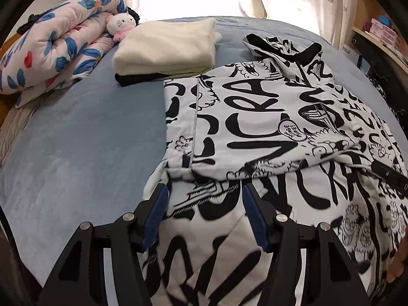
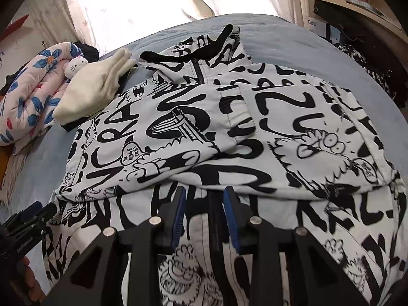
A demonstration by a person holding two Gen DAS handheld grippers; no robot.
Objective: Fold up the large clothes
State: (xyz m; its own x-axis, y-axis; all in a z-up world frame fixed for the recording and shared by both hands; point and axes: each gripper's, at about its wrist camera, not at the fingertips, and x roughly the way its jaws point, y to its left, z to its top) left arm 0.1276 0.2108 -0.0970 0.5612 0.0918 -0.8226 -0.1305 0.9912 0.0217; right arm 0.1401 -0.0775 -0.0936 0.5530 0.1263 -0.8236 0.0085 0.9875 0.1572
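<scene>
Left gripper (image 1: 204, 204) and right gripper (image 2: 204, 206), both at lower centre, stand parted and empty above the folded graffiti-print jacket (image 1: 267, 122) on the blue bed (image 1: 76, 140).

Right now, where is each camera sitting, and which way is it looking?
Left wrist view: sits on the left tool, looking down over the jacket's left edge toward the folded cream clothes; its own open fingers show, and a bit of a hand at right.
Right wrist view: sits on the right tool, looking down the jacket's zipper toward the collar; its own fingers show, plus the left tool at lower left.
Both share the printed jacket, cream clothes, flowered quilt, cat plush, blue bed and curtains.
</scene>
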